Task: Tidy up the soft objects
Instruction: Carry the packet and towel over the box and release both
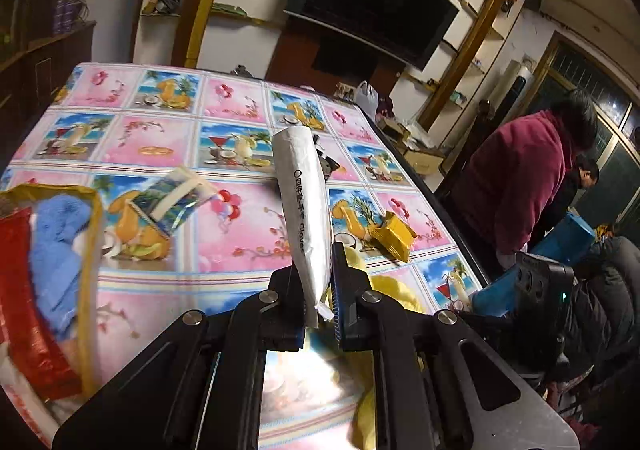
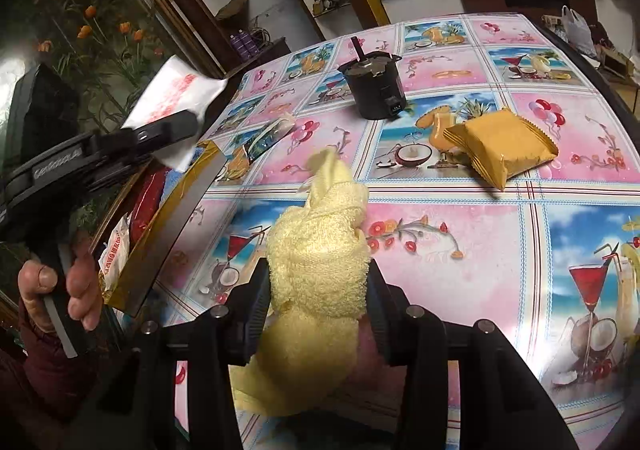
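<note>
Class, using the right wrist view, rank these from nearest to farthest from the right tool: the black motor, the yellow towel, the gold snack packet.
1. yellow towel: clamped in the right tool.
2. gold snack packet: farther up the table, to the right.
3. black motor: farthest, beyond the packet, toward the middle.

The bench (image 2: 460, 217) wears a glossy cloth of pink and blue squares printed with balloons, flowers and fruit drinks. On it lie a yellow snack packet (image 2: 502, 145), a black round motor (image 2: 370, 89) with its shaft pointing up farther back, and a small flat printed pack (image 2: 266, 137) to the motor's left. At the bench's left edge sits an open box (image 1: 90, 250) with a gold rim, just beside the printed pack.
</note>
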The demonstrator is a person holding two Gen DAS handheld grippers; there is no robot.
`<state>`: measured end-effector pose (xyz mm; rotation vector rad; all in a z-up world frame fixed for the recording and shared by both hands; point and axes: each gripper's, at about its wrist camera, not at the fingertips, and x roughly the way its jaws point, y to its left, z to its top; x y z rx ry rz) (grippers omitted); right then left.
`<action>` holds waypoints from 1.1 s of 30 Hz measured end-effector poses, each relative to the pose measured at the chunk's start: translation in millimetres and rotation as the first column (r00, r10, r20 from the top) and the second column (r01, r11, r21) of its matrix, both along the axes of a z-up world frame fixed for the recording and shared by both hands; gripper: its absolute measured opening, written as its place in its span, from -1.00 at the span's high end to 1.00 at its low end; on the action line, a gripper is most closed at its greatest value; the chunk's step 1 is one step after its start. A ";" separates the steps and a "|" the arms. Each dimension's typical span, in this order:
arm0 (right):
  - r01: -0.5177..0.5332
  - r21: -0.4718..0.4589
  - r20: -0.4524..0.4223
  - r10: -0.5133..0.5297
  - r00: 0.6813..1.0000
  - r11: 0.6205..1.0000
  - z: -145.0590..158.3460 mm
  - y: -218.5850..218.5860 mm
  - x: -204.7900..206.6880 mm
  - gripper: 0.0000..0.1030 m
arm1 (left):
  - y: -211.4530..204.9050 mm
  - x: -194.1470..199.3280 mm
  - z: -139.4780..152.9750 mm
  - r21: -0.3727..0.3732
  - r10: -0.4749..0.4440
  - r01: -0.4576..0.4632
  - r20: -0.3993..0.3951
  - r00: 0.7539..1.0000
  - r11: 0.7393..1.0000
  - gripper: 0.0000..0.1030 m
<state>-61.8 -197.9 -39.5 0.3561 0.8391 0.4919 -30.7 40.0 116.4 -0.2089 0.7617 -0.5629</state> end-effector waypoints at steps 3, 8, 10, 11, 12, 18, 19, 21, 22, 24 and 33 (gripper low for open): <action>-0.015 -0.006 0.043 0.015 0.999 1.000 24.5 11.9 -7.4 0.14 | 49.2 -24.8 10.7 -0.010 0.082 -0.082 0.035 0.996 0.997 0.82; -0.064 -0.043 0.131 0.069 0.989 0.997 68.9 52.5 -17.3 0.14 | 125.5 -56.3 9.4 0.027 0.271 -0.274 0.081 0.959 0.961 0.82; -0.089 -0.044 0.154 0.094 0.984 0.995 82.0 71.7 -19.6 0.14 | 151.5 -60.2 5.8 0.033 0.333 -0.336 0.079 0.940 0.941 0.82; -0.103 -0.041 0.162 0.108 0.981 0.994 88.1 82.1 -19.8 0.14 | 164.1 -59.6 3.4 0.039 0.361 -0.365 0.072 0.930 0.930 0.82; -0.115 -0.039 0.167 0.120 0.979 0.993 92.7 90.8 -18.7 0.14 | 174.0 -58.1 1.1 0.039 0.380 -0.383 0.064 0.923 0.923 0.82; -0.188 -0.025 0.169 0.189 0.967 0.982 120.1 150.6 -2.8 0.14 | 228.0 -23.0 -41.3 0.072 0.484 -0.479 -0.085 0.871 0.875 0.72; -0.195 -0.026 0.170 0.197 0.966 0.980 122.9 159.6 0.7 0.14 | 235.3 -16.3 -52.8 0.080 0.492 -0.486 -0.137 0.860 0.870 0.60; -0.217 -0.028 0.166 0.219 0.962 0.976 130.1 182.9 8.7 0.14 | 242.8 -11.3 -68.9 0.066 0.494 -0.492 -0.211 0.843 0.868 0.59; -0.229 -0.023 0.160 0.229 0.960 0.973 131.6 191.2 12.5 0.14 | 246.0 -16.6 -69.2 0.029 0.487 -0.492 -0.205 0.849 0.870 0.53; -0.256 -0.002 0.134 0.254 0.958 0.967 133.2 212.7 26.5 0.14 | 246.4 -28.1 -64.4 -0.008 0.470 -0.480 -0.191 0.862 0.877 0.39; -0.300 0.017 -0.011 0.301 0.954 0.954 104.0 322.9 106.0 0.14 | 254.2 -72.1 -51.1 -0.006 0.499 -0.502 -0.088 0.862 0.865 0.08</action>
